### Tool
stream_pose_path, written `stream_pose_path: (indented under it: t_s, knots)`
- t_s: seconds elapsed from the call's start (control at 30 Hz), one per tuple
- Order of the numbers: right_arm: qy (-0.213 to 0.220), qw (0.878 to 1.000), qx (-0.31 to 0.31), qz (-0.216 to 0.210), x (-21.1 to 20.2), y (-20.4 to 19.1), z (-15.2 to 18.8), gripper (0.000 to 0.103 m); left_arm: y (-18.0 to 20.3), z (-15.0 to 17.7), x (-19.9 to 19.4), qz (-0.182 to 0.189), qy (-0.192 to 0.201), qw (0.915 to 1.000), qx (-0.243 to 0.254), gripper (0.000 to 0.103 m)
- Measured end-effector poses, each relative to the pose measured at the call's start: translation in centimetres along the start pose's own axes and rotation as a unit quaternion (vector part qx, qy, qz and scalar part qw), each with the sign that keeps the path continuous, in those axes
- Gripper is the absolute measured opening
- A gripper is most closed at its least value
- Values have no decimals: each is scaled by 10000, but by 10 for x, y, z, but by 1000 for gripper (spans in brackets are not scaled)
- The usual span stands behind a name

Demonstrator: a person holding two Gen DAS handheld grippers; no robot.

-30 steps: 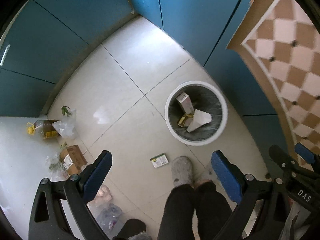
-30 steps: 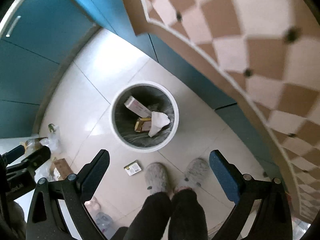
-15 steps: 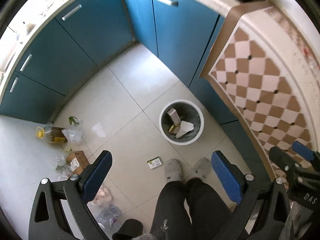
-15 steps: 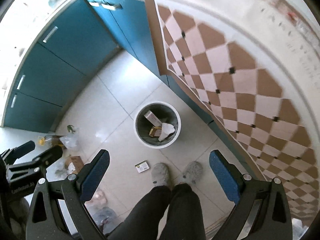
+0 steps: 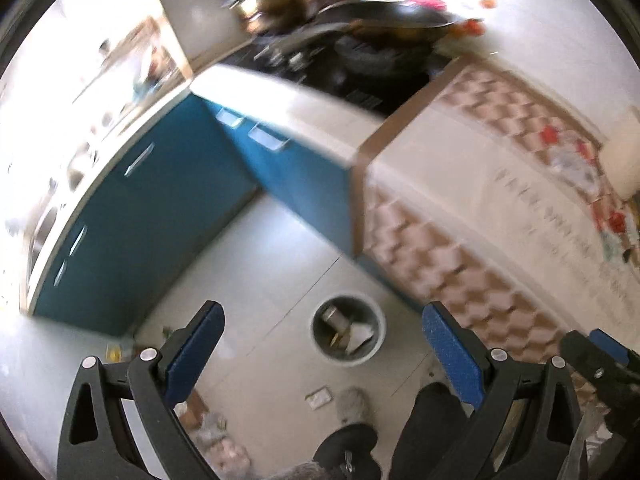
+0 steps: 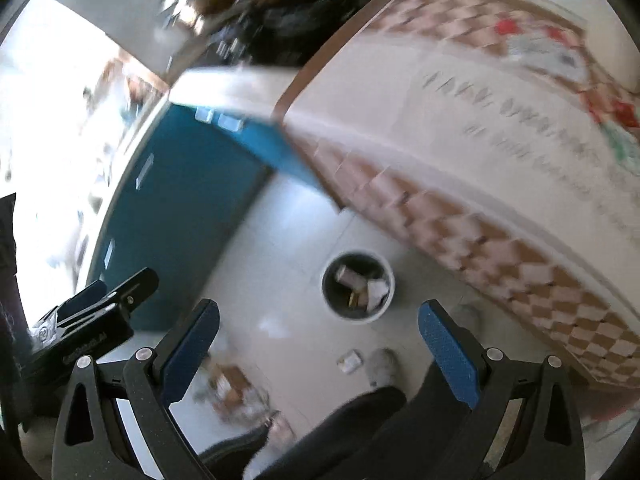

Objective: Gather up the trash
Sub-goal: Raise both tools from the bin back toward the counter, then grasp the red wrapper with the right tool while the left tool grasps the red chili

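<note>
A round white trash bin [image 5: 379,326] with a dark liner stands on the tiled floor far below, also in the right wrist view [image 6: 390,286]. It holds a small carton, a white crumpled paper and a yellow item. A small flat packet [image 5: 319,396] lies on the floor near the person's slippered foot, also in the right wrist view [image 6: 349,361]. More trash, a brown box [image 6: 230,386] and plastic wrappers, lies at lower left. My left gripper [image 5: 320,350] is open and empty, high above the floor. My right gripper [image 6: 318,346] is open and empty too.
Blue cabinets [image 5: 160,216] line the left and back. A counter with a checkered cloth [image 5: 480,240] runs along the right. A stove with a dark pan [image 5: 384,20] sits at the back. The person's legs [image 5: 424,432] stand below the grippers. Both views are motion-blurred.
Both grippers have risen far up from the floor; the bin and trash look much smaller, and the countertop and stove have come into view. Both jaws stay open.
</note>
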State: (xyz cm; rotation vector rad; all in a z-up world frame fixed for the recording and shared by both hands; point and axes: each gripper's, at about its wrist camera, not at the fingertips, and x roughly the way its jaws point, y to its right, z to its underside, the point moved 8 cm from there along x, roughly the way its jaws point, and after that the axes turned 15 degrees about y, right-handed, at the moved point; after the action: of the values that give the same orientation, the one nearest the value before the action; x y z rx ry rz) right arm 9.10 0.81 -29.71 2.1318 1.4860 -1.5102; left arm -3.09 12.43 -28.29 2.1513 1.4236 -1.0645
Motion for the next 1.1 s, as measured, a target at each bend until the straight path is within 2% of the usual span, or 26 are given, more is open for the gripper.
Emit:
stream_pose_path:
  t_s: [0.1,0.2,0.33,0.4,0.47,0.53,0.57,0.6,0.63,0.77,0.83,0.87,0.93,1.1]
  knots:
    - [372,9982,440,188,-26,50,-34,101,64,-30,4,234,84,9993,279,101]
    - [724,9910,969,582,-53,127,-70,101,144,-51,15,652,-29,9963,558,101]
    - [1104,9726,1666,1191,-86,240,-106,101,254,-63,46,1298,-506,9875,742,100]
    - [1205,9604,2062,1435,-95,303,-118,96,311,-67,63,1613,-749,9809,782,100]
    - [1158,9530,2280,1627,-98,350,-128,70,360,-69,79,1838,-955,9746,847,93]
    - [1077,9484,2438,1714,-94,386,-132,62,405,-66,96,2013,-1258,9668,947,74]
    - [1056,9458,2510,1767,-91,405,-135,62,422,-62,104,2088,-1426,9626,974,70]
    - [1039,9439,2552,1822,-88,422,-138,62,440,-58,114,2135,-1605,9585,994,60]
    - [1023,9418,2598,1872,-85,436,-139,60,452,-54,121,2153,-1729,9559,1002,51]
    - [902,9359,2812,1920,-66,471,-141,56,480,-37,145,2099,-2143,9491,966,44]
    - [818,9362,2855,1877,-53,482,-142,53,484,-30,154,2057,-2258,9473,964,35]
    - [807,9365,2871,1848,-49,483,-143,53,484,-32,154,2073,-2185,9492,914,32]
    - [844,9375,2890,1743,-41,486,-150,53,486,-34,155,2060,-2121,9504,965,10]
    - [986,9417,2811,1564,-21,481,-178,53,464,-42,159,1697,-1803,9621,1144,7]
